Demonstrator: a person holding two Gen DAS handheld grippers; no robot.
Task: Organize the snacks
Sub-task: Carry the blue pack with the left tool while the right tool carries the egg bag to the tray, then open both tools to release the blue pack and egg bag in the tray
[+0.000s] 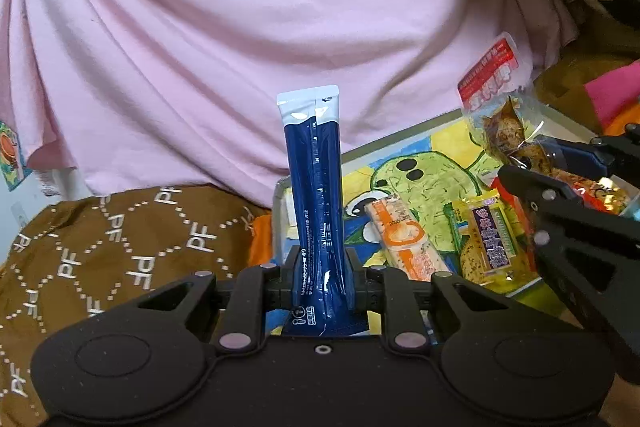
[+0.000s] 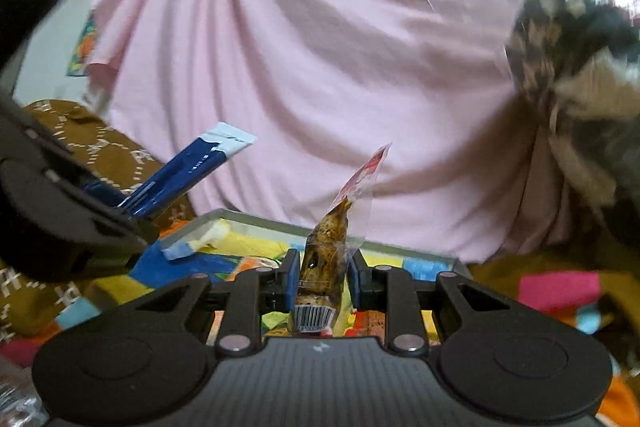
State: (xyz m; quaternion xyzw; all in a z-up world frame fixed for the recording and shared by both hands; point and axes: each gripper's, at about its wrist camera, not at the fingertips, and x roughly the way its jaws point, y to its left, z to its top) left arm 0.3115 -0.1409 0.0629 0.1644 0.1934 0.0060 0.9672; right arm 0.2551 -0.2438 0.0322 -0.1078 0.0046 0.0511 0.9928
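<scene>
The left gripper is clamped low on a blue stick sachet that stands upright above the tray's near corner; gripped so near its bottom end, the slick film could pivot or slide out. The right gripper pinches a clear packet of brown snack – its contents look brittle, so a hard squeeze may crush them. Beyond, an orange-and-white packet and a yellow packet lie close together in the tray – a careless drop could land on them.
</scene>
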